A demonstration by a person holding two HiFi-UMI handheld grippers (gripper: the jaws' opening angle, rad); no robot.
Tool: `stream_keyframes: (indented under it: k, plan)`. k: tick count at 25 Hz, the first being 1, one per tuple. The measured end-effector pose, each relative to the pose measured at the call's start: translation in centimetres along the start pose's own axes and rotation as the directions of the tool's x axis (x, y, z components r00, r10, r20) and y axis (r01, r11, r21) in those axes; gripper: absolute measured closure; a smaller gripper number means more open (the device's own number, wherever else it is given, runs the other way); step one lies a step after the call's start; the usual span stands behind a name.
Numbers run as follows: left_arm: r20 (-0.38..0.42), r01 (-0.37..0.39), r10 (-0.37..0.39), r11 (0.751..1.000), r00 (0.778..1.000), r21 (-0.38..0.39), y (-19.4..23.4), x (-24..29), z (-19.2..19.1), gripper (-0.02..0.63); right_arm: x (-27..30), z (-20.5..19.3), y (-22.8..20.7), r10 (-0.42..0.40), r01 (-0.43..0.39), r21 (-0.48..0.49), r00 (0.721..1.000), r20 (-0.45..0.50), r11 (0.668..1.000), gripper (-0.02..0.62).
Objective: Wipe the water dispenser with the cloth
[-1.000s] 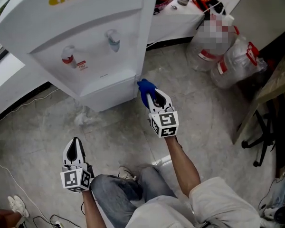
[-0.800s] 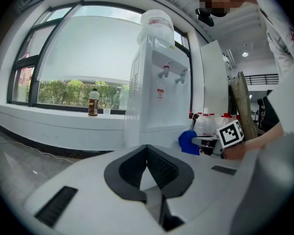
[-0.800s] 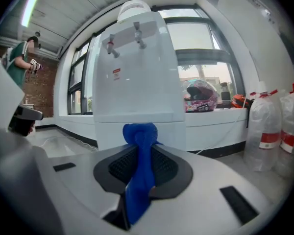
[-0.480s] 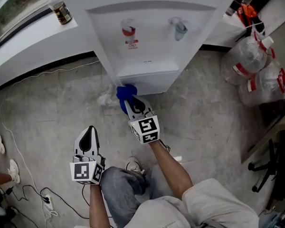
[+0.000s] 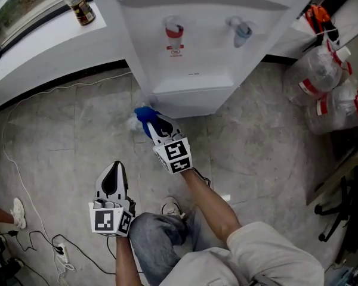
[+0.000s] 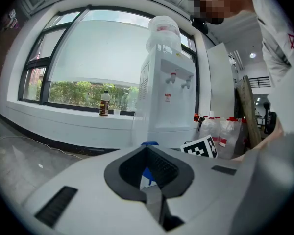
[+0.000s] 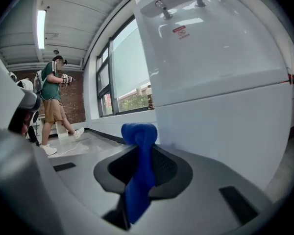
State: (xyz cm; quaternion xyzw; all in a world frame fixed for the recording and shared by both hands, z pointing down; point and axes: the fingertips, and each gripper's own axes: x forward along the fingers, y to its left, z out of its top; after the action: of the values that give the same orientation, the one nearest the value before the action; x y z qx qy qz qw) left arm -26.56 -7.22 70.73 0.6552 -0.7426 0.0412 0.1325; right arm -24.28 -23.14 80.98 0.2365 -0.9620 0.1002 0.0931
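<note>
Surroundings. A brown bottle (image 5: 79,8) is standing on the white window ledge (image 5: 42,52), in front of a large window (image 6: 88,58) that is showing green foliage. White cables (image 5: 24,171) are trailing across the grey stone floor (image 5: 256,142) toward a white power strip (image 5: 61,252). A crumpled white scrap (image 5: 130,124) is lying on the floor. At right, clear plastic containers (image 5: 319,76) with red-and-white labels are resting together, near black furniture legs (image 5: 340,207). In the right gripper view, a person (image 7: 51,104) in a green top is standing by a brick wall (image 7: 83,102) under a ceiling light (image 7: 41,28).
</note>
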Motion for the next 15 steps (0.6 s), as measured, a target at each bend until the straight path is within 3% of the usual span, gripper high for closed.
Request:
stream_keyframes:
  k: [8,15]
  plan:
    - [0.004,0.064,-0.064,0.998,0.998,-0.004,-2.2,2.3,0.1,0.594,-5.2,0.2,-10.4,-0.195,0.195,-0.009,0.981,0.002,0.981,0.518]
    - [-0.015,0.174,-0.174,0.985,0.985,0.003,-5.7,5.4,-0.3,0.594,-12.0,-0.5,-20.8,-0.394,0.393,-0.036,0.919,-0.015,0.919,0.518]
